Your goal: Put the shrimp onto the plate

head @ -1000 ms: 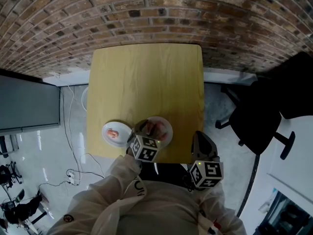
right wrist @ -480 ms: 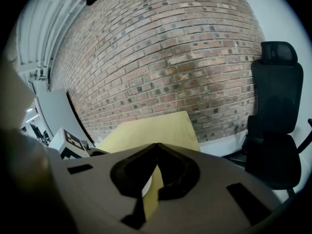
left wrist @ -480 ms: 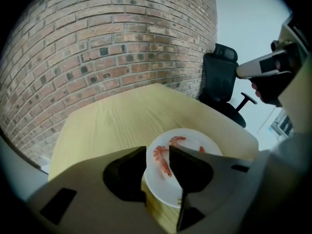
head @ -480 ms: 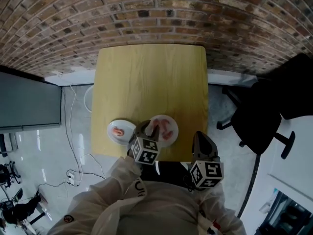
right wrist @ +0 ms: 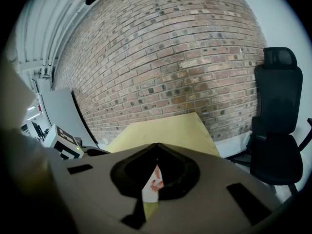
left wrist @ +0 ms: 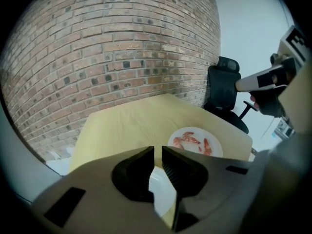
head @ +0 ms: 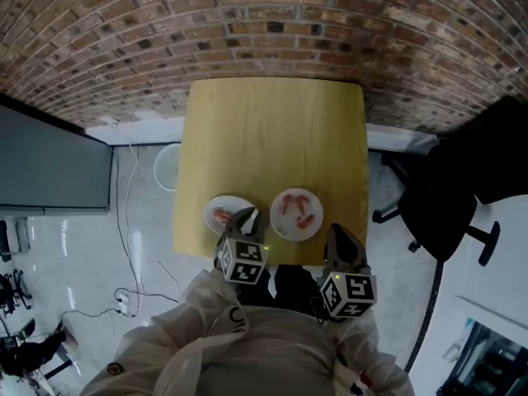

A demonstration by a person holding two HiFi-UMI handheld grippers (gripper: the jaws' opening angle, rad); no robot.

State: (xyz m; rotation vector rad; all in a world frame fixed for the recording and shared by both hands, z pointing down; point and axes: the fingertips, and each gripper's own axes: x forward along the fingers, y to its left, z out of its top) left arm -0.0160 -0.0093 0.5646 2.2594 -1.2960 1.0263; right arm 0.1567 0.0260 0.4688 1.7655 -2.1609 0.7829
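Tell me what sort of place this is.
Probably an office or lab room set up for recording, not a kitchen: a bare brick wall, a plain wooden table standing by it, and a black office chair on a glossy floor.

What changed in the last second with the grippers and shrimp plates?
The left hand-held gripper has drawn back from over the right-hand round white plate toward the person; its jaws have just been closing to a narrow gap, nothing between them. Unchanged: it and the left-hand white plate keep their pink shrimp on the yellow wooden table; the right hand-held gripper stays shut.
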